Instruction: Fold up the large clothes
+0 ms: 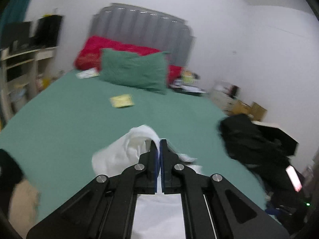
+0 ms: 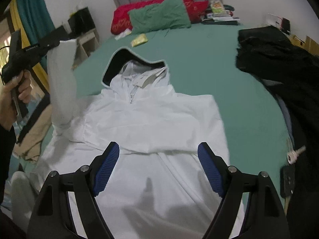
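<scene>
A white hooded jacket (image 2: 151, 119) lies flat on the green bed sheet (image 2: 229, 75), hood with dark lining toward the pillows. Its right sleeve lies folded across the chest. My left gripper (image 1: 160, 141) is shut on the cuff of the white left sleeve (image 1: 127, 149) and holds it raised above the bed; it also shows in the right wrist view (image 2: 57, 42) with the sleeve (image 2: 61, 83) hanging from it. My right gripper (image 2: 158, 153) is open and empty, hovering over the jacket's lower front.
A black garment pile (image 2: 279, 63) lies on the bed's right side, with keys (image 2: 295, 154) near it. A green pillow (image 2: 159, 16) and red bedding (image 2: 123, 18) lie at the headboard. A yellow packet (image 2: 139, 39) lies on the sheet. Beige cloth (image 2: 33, 135) hangs at the left edge.
</scene>
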Motion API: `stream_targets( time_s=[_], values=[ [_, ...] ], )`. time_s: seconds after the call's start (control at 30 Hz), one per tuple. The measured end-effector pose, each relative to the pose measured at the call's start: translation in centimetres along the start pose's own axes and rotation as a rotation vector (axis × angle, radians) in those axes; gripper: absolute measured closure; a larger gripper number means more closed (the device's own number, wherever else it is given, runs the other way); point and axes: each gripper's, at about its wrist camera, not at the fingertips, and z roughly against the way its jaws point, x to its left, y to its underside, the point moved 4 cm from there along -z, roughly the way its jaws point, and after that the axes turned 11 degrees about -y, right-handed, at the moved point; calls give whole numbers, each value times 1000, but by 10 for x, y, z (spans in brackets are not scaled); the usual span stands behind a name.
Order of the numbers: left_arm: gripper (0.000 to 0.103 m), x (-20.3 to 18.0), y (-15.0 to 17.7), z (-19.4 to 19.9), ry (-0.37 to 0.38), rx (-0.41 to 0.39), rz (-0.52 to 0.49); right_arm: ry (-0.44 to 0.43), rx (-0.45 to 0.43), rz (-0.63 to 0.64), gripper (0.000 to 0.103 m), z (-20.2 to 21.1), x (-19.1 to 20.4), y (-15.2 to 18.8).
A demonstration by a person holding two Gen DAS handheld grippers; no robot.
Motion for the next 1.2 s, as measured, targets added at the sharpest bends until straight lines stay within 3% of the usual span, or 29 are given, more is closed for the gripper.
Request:
stream_targets(
  time_s=[0.1, 0.17, 0.23, 0.33, 0.37, 0.43, 0.47, 0.5, 0.57, 0.63, 0.77, 0.8, 0.87, 1.0, 1.03, 1.07, 1.1, 1.2],
  values=[
    [101, -59, 31, -13, 102, 119, -7, 3, -29, -47, 22, 21, -15, 10],
    [100, -95, 62, -27, 126, 206, -35, 20, -36, -60, 22, 33, -27, 17],
    [100, -132, 111, -47, 158, 343, -87, 33, -44, -75, 22, 45, -38, 22],
    [100, -159, 185, -62, 232, 582, -134, 53, -44, -98, 22, 55, -53, 30],
    [99, -162, 205, -62, 234, 619, -155, 74, -30, -93, 22, 54, -56, 32],
    [95, -154, 226, -47, 200, 630, -198, 121, -2, -44, 22, 46, -57, 34],
    [87, -144, 229, -41, 196, 634, -187, 127, 9, -23, 22, 39, -55, 32],
    [73, -132, 228, -35, 197, 635, -170, 118, 16, -8, 22, 31, -52, 29],
    [63, -99, 214, -22, 184, 618, -127, 93, 18, 19, 22, 16, -45, 18],
    [63, -68, 194, -7, 147, 578, -116, 67, 12, 74, 22, -4, -29, 3],
    [63, 8, 156, -9, -45, 481, -156, 23, 57, 128, 25, -62, 1, -26],
    [63, 30, 151, -13, -109, 461, -165, -3, 74, 130, 31, -76, 9, -30],
    [63, 54, 147, -22, -158, 435, -167, -13, 136, 142, 40, -113, 22, -34],
    [63, 78, 162, -60, -184, 457, -208, 52, 260, 167, 64, -172, 25, -27],
    [63, 83, 163, -66, -176, 485, -211, 60, 265, 165, 67, -178, 23, -26],
    [73, 88, 169, -72, -168, 500, -207, 67, 242, 169, 81, -175, 23, -28],
    [102, 92, 175, -77, -169, 491, -199, 63, 228, 168, 95, -168, 23, -31],
    [103, 105, 177, -79, -192, 453, -125, 65, 149, 185, 100, -136, 24, -45]
  ],
)
